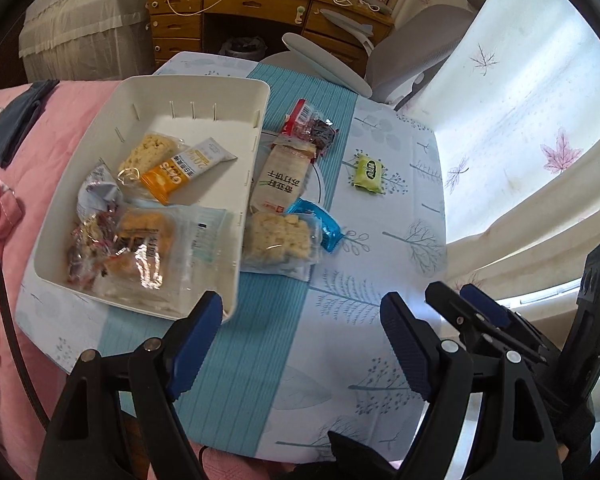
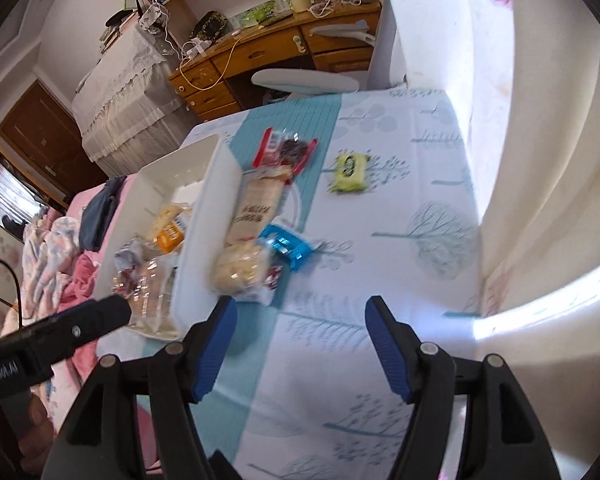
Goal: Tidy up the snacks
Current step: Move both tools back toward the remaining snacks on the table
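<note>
— Grippers?
— Left gripper (image 1: 302, 340) and right gripper (image 2: 300, 344) both hover over the tree-printed tablecloth (image 1: 364, 320), fingers spread wide, holding nothing.
— Snacks?
— Several sit inside the white rectangular plastic bin (image 1: 236, 248). Just beside its wall lie a clear-wrapped puffed-rice cake (image 1: 278, 240) and blue foil packet (image 1: 320, 224); farther, apart, a yellow-green wrapped candy (image 1: 368, 171).

One bin (image 1: 188, 96), five loose packets (image 1: 367, 171)
</note>
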